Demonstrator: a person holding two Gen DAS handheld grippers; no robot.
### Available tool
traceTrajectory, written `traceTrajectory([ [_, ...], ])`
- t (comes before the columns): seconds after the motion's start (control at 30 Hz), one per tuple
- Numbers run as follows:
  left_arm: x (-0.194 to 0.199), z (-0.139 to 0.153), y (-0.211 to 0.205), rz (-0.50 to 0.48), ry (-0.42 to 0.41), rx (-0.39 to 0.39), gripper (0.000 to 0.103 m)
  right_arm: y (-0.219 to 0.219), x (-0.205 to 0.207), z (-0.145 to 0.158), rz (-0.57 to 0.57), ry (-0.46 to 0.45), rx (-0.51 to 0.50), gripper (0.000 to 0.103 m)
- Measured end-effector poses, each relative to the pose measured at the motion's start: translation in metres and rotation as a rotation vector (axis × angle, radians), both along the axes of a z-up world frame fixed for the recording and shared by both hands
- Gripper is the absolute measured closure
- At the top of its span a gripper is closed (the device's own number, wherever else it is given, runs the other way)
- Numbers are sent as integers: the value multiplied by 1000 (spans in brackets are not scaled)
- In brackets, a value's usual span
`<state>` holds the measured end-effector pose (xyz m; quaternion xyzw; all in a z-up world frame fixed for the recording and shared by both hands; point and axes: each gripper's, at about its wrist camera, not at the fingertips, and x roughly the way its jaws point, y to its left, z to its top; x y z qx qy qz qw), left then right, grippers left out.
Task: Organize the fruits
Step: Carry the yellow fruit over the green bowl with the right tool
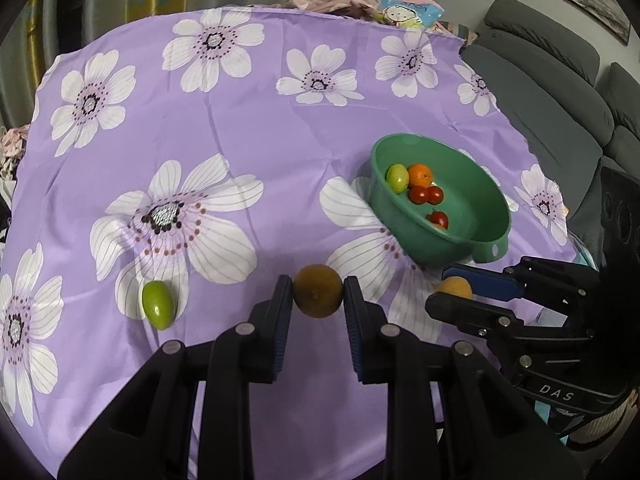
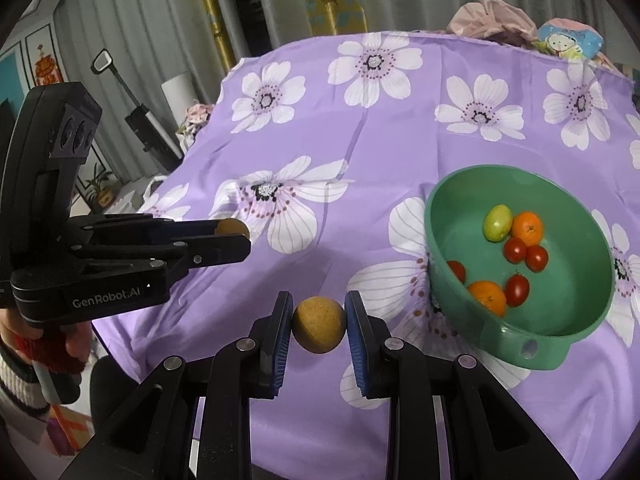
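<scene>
The left gripper (image 1: pixel 318 296) is pinching a round, dull brown fruit (image 1: pixel 318 295) between ribbed blue pads. The right gripper (image 2: pixel 319 319) is clamping a rough tan ball (image 2: pixel 319 325). Beside them, a smooth green plastic bowl (image 2: pixel 568 336) is holding glossy tomatoes (image 2: pixel 525 254) on silky purple floral cloth (image 1: pixel 248 128).
</scene>
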<state>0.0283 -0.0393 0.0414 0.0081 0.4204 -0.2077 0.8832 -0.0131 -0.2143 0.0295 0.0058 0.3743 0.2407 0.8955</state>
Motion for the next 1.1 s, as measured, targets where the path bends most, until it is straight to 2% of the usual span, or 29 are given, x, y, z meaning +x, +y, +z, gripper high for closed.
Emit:
traceTrajectory([
  [0.63, 27, 18, -77, -156, -47, 18, 78, -70, 15, 16, -192, -73, 49, 75],
  [0.87, 34, 17, -102, -199, -42, 23, 78, -86, 19, 13, -229, -77, 60, 75],
  [1.1, 42, 12, -121, -222, -36, 61, 78, -99, 24, 9, -253, -86, 67, 75],
])
